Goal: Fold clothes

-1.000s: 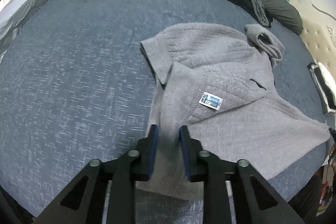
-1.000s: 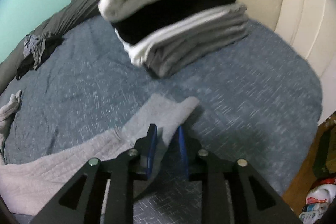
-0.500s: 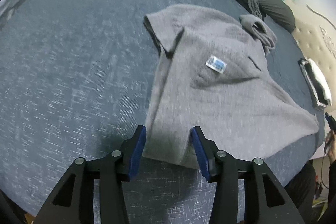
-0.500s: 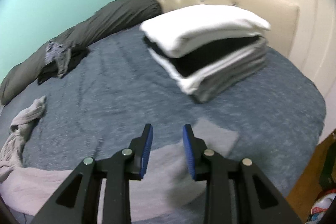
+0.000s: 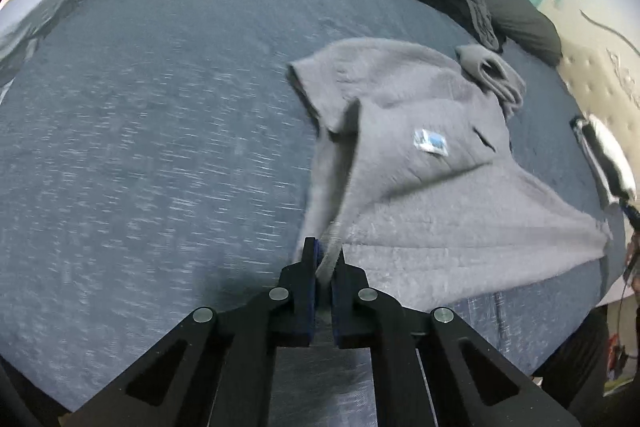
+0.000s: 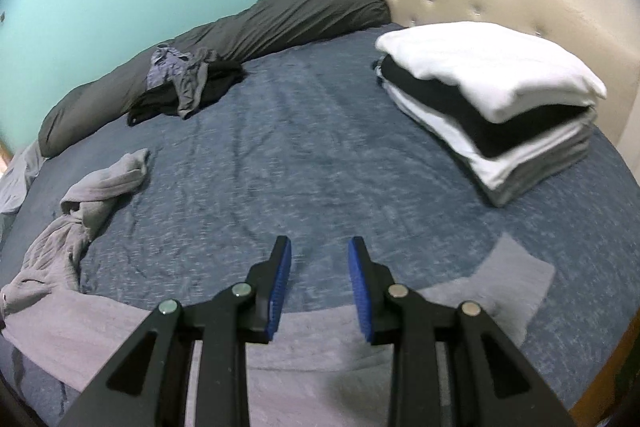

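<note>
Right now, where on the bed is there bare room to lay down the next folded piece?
Bare blue bedcover lies between the grey shirt and the folded stack, and widely on the shirt's far side in the left view. Crowded: the dark bolster edge with the crumpled clothes.

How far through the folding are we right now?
Done: a folded stack sits by the headboard. In hand: the left tongs are shut on the grey shirt hem; the right tongs are open, empty. Left: folding this shirt, plus the crumpled clothes by the dark bolster.
</note>
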